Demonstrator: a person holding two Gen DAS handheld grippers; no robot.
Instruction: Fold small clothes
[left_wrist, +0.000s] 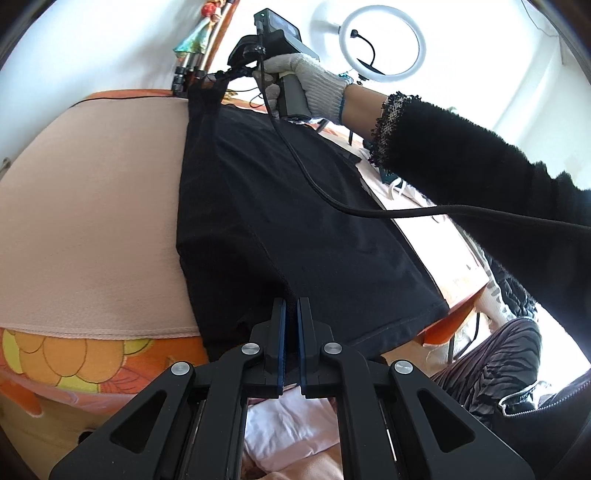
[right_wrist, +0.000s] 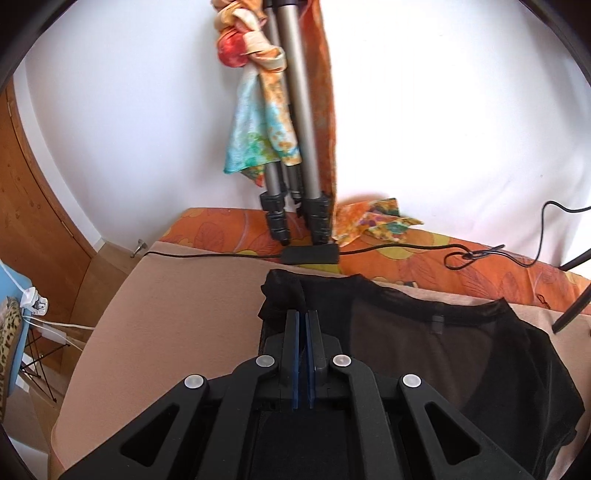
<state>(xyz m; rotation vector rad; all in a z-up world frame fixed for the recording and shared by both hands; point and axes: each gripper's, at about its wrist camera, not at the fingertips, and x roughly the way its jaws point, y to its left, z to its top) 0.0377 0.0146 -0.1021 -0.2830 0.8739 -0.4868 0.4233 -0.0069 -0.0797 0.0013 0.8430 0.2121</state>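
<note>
A black top (left_wrist: 295, 221) lies stretched along the beige cloth (left_wrist: 92, 203) on the table. My left gripper (left_wrist: 291, 306) is shut on its near edge, cloth pinched between the blue pads. My right gripper (left_wrist: 218, 77) shows at the far end in the left wrist view, held by a gloved hand and lifting the garment's far corner. In the right wrist view my right gripper (right_wrist: 303, 317) is shut on a bunched sheer shoulder part of the black top (right_wrist: 443, 343), whose neckline runs to the right.
A tripod (right_wrist: 295, 155) with a tied scarf stands at the back edge on the orange flowered cover (right_wrist: 461, 269). A black cable and adapter (right_wrist: 310, 254) lie there. A ring light (left_wrist: 382, 40) stands behind. A cable (left_wrist: 332, 199) crosses over the top.
</note>
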